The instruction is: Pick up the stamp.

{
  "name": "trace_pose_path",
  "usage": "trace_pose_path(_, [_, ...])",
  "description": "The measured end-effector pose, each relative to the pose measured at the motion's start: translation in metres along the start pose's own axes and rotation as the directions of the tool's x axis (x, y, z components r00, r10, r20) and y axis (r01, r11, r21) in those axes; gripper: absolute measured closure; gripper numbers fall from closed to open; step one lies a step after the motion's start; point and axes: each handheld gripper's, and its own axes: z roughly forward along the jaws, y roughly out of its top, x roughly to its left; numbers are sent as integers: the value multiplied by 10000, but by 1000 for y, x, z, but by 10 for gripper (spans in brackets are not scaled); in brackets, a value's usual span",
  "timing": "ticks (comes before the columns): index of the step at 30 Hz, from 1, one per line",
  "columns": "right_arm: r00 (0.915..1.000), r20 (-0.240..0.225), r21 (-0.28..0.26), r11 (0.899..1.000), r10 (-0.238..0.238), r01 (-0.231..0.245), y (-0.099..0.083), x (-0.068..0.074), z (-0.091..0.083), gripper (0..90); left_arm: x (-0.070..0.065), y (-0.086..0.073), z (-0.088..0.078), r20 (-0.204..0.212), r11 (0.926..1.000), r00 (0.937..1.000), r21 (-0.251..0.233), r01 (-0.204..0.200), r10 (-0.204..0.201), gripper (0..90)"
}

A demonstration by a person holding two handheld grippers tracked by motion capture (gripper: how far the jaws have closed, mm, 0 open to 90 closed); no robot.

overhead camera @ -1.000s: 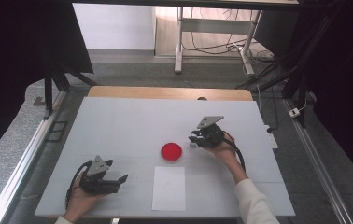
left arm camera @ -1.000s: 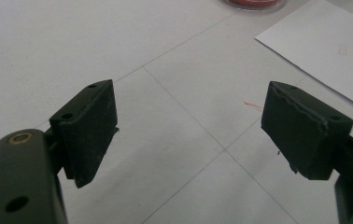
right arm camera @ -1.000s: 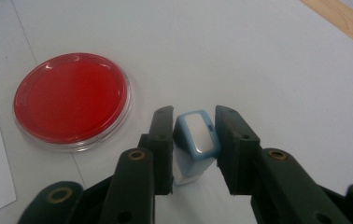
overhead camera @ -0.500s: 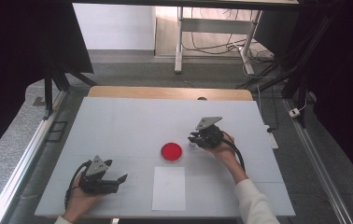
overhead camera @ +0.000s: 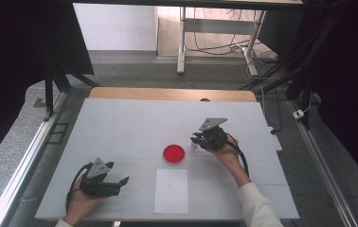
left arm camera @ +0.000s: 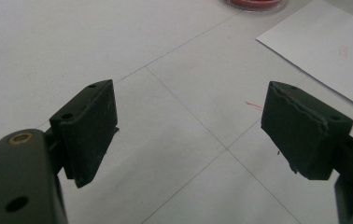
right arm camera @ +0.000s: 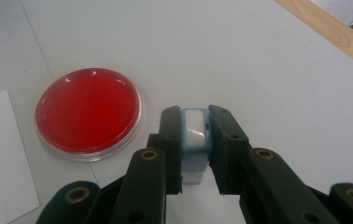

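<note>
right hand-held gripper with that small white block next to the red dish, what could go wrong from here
The right hand-held gripper pinches the small white and blue block by its narrow sides, so it may twist or slip out. The red dish lies close beside it and could be bumped or slid onto the paper.

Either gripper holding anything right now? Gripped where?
Right gripper is clamped on a small white-and-blue block, jaws on its two opposite sides. Left gripper is open, holding nothing.
</note>
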Motion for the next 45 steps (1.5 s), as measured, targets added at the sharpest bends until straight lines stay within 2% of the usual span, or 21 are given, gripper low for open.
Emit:
trace_pose_path(12, [9969, -164, -407, 9961, 775, -781, 1, -3, -11, 751, 0, 0, 0, -12, 10000, 10000, 0, 17, -17, 185])
trace_pose_path(14, [9955, -317, -549, 9944, 891, -908, 1, -2, -14, 751, 0, 0, 0, -10, 10000, 10000, -18, 30, -31, 185])
trace_pose_path(20, [9951, -270, -969, 9906, 947, -969, 1, 5, -29, 751, 0, 0, 0, -4, 10000, 10000, -18, 11, -11, 185])
trace_pose_path(22, [9957, -205, -953, 9912, 901, -917, 0, 7, -33, 751, 0, 0, 0, -3, 10000, 10000, -27, 5, -5, 185])
trace_pose_path(31, [9931, -274, -1396, 9833, 1139, -1166, -1, 15, -46, 751, -1, 1, 1, -27, 10000, 10000, -36, 22, -22, 185])
trace_pose_path(34, [9906, -381, -1616, 9774, 1316, -1360, -1, 18, -49, 751, -1, 1, 1, -17, 10000, 10000, -10, 28, -28, 185])
trace_pose_path(45, [9897, -331, -1946, 9704, 1393, -1431, -3, 28, -60, 751, -1, 1, 1, -52, 10000, 10000, -25, -5, 5, 186])
